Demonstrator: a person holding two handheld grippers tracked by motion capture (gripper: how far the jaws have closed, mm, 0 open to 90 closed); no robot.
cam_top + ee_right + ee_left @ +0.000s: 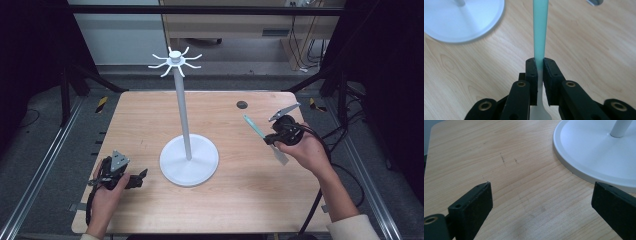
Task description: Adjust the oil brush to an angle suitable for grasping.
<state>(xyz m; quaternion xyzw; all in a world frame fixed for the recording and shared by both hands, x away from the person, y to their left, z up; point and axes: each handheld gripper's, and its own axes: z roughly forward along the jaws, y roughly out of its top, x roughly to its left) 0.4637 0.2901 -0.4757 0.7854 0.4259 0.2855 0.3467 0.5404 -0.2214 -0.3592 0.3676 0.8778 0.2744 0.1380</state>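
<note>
1. We have the spatula point(263, 136) pinched in the right gripper point(274, 139), right of centre in the high view; the jaws are pressed on it where the teal handle meets the pale blade point(539, 65)
2. Spatula is lifted clear of the table point(250, 200), handle pointing to the upper left toward the rack point(183, 115)
3. Pickup done, we judge; hanging is left, and the hooks point(175, 61) at the top centre all stand bare
4. Left gripper point(140, 178) rests low at the lower left, jaws spread, nothing between them, just beside the rack's base point(584, 147)
5. Whether the handle end has a hole for a hook we cannot tell
</note>
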